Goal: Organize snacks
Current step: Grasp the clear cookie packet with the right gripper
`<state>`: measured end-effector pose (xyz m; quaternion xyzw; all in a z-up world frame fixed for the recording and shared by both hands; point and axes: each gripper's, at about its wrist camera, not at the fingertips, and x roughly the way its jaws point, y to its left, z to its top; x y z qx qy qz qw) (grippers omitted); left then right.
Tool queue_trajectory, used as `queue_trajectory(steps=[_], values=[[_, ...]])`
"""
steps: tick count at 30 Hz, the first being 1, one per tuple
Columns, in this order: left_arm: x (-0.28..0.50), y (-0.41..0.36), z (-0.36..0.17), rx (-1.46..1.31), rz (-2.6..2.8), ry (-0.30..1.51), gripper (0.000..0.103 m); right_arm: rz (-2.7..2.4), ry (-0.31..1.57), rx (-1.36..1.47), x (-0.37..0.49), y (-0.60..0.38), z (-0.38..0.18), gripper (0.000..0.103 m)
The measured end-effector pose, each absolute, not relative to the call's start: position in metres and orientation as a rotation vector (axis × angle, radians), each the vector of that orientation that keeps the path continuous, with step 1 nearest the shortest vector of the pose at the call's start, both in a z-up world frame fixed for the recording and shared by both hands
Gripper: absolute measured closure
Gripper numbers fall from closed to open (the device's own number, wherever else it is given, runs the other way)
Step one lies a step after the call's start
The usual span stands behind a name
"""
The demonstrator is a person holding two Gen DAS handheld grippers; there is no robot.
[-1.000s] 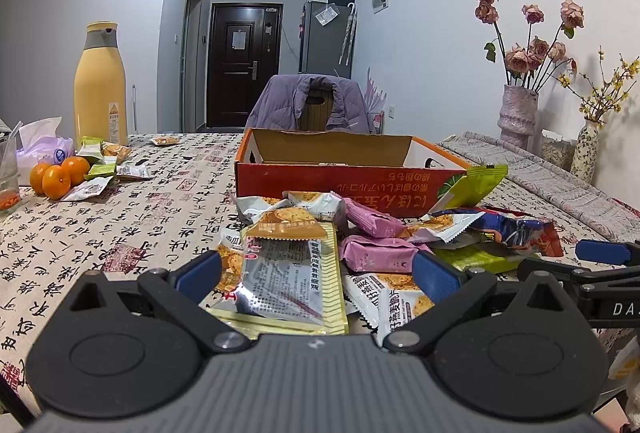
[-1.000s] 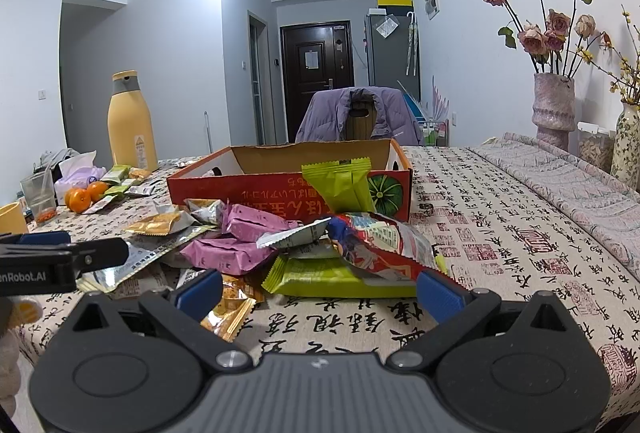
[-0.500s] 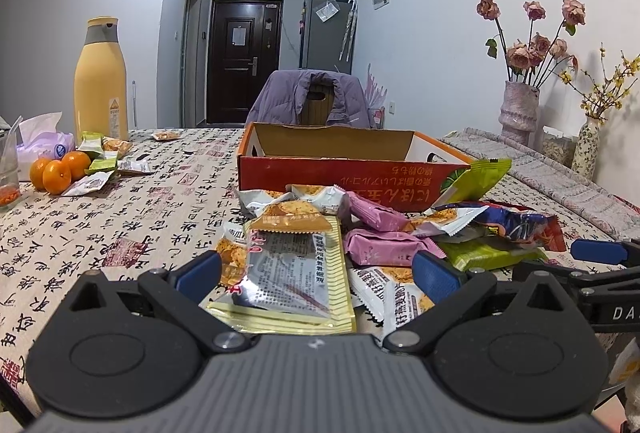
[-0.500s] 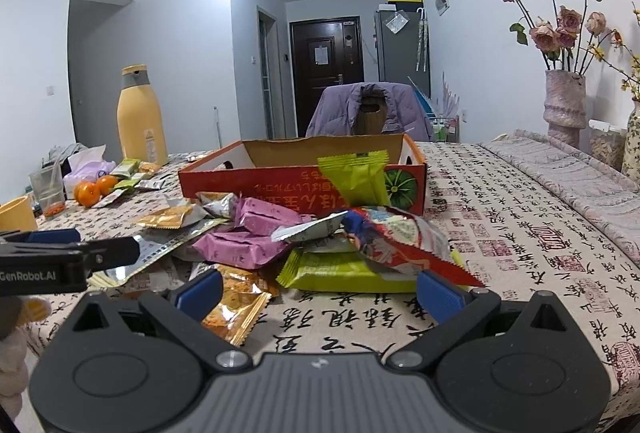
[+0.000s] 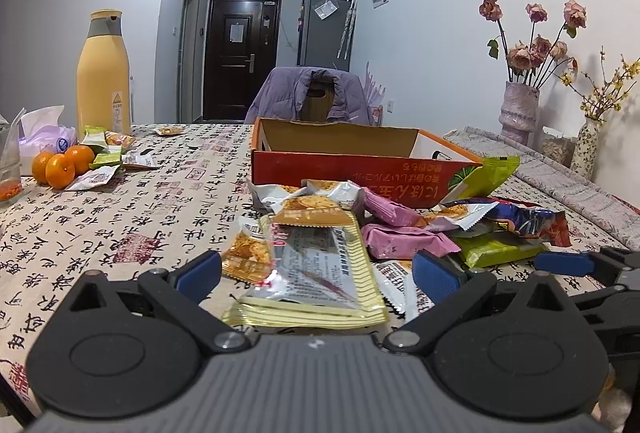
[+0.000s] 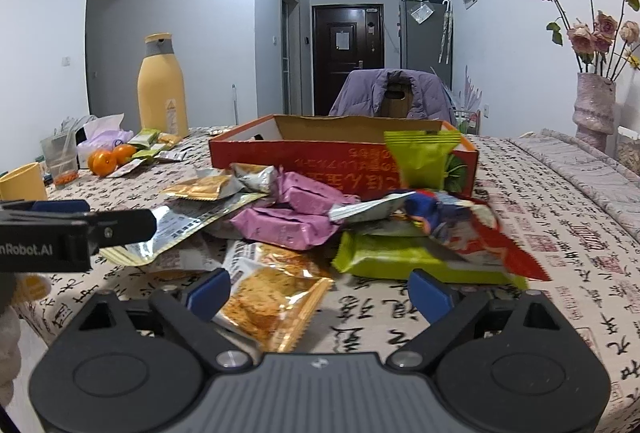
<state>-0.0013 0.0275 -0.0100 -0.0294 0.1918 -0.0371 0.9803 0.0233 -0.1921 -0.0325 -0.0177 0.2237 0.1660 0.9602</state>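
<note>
- Heaped on a calligraphy-print tablecloth (image 6: 560,233): a pile of snack packets (image 6: 304,221), lying just in front of an open red cardboard box (image 6: 344,157).
- Seen inside the box: only bare brown inner walls; floor hidden from both views.
- Propped against the box's front wall: one green packet (image 6: 424,157), upright.
- Left gripper (image 5: 316,269): spread wide, low over the near edge of the pile, with a long silver-and-yellow packet (image 5: 316,273) lying between the blue pads (image 5: 200,271), neither pad pressing it.
- Right gripper (image 6: 318,291): jaws wide but closing, an orange cracker packet (image 6: 272,297) between them, left pad just beside it, no squeeze visible.
- Also in the pile: two pink wrapped bars (image 6: 288,221), a flat green packet (image 6: 408,261), a red-and-blue bag (image 6: 460,225).
- Well apart at the table's far left: tall yellow bottle (image 5: 105,73), oranges (image 5: 60,167), a few more loose packets (image 5: 108,153).
- Far right: vase of dried roses (image 5: 518,113).
</note>
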Motion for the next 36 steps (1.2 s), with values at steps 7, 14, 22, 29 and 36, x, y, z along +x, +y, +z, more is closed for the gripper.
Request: queue_trajectory(steps=[7, 14, 22, 29, 36], values=[[-0.001, 0.041, -0.010, -0.053, -0.093, 0.390, 0.000, 0.347, 0.462, -0.039, 0.028, -0.172, -0.035, 0.012], [-0.001, 0.053, -0.014, -0.063, -0.106, 0.400, 0.000, 0.340, 0.489, -0.063, 0.034, -0.153, -0.042, 0.013], [-0.003, 0.061, -0.016, -0.088, -0.114, 0.400, 0.000, 0.332, 0.525, -0.085, 0.040, -0.144, -0.049, 0.025], [-0.004, 0.061, -0.017, -0.098, -0.110, 0.404, 0.000, 0.363, 0.525, -0.091, 0.035, -0.143, -0.050, 0.045], [-0.005, 0.060, -0.015, -0.100, -0.102, 0.403, 0.000, 0.385, 0.481, -0.034, 0.027, -0.157, -0.040, 0.065]])
